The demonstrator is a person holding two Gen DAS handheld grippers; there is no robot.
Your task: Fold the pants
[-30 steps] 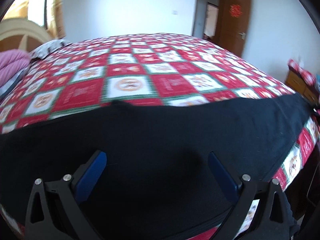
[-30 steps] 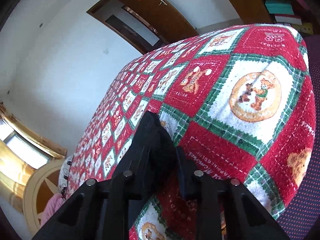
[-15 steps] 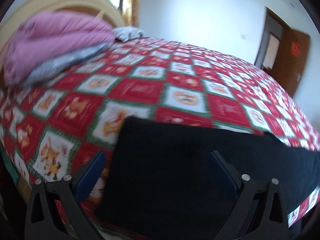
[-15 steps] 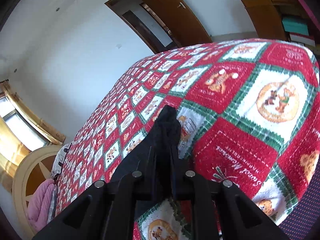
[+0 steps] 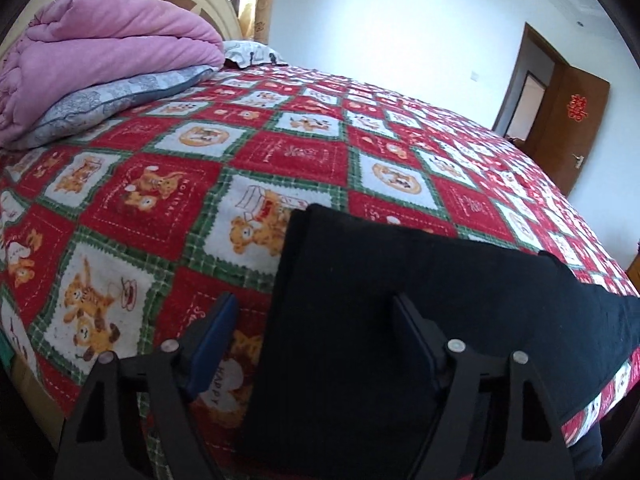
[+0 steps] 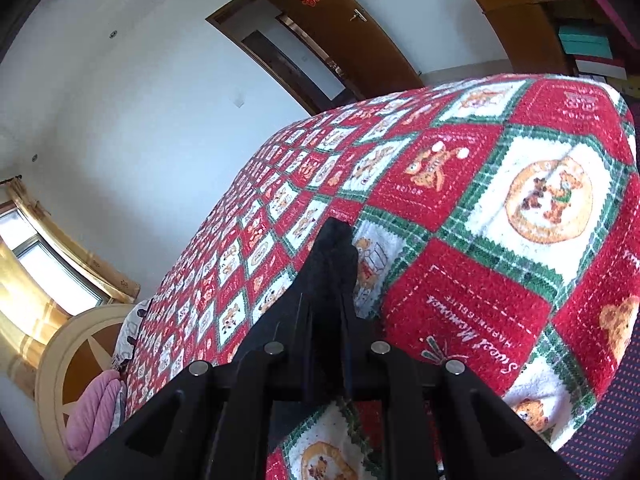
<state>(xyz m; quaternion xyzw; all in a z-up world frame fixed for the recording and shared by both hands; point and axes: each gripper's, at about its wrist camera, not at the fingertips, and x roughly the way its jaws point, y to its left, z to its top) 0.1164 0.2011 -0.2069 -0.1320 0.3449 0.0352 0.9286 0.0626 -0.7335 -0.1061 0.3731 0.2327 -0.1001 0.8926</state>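
While the black pants (image 5: 400, 300) lie flat along the near edge of the quilt (image 5: 280, 152), the left gripper (image 5: 312, 320) has swung from mid-leg to the pants' left end, which now sits squarely before it. Its jaws have just been closing and straddle that end's corner: the left finger (image 5: 212, 336) is over bare quilt just beside the pants, the right finger (image 5: 412, 340) over the cloth, neither pressing yet. That suggests this end is about to be seized for the next fold. At the pants' far right end, the right gripper (image 6: 326, 316) has not shifted and stays clamped on a bunched tip of the fabric (image 6: 334, 256).

Only the left view shows the pants' full spread and the pink blanket (image 5: 100, 60) well beyond their left end; only the right view shows the pinch itself.
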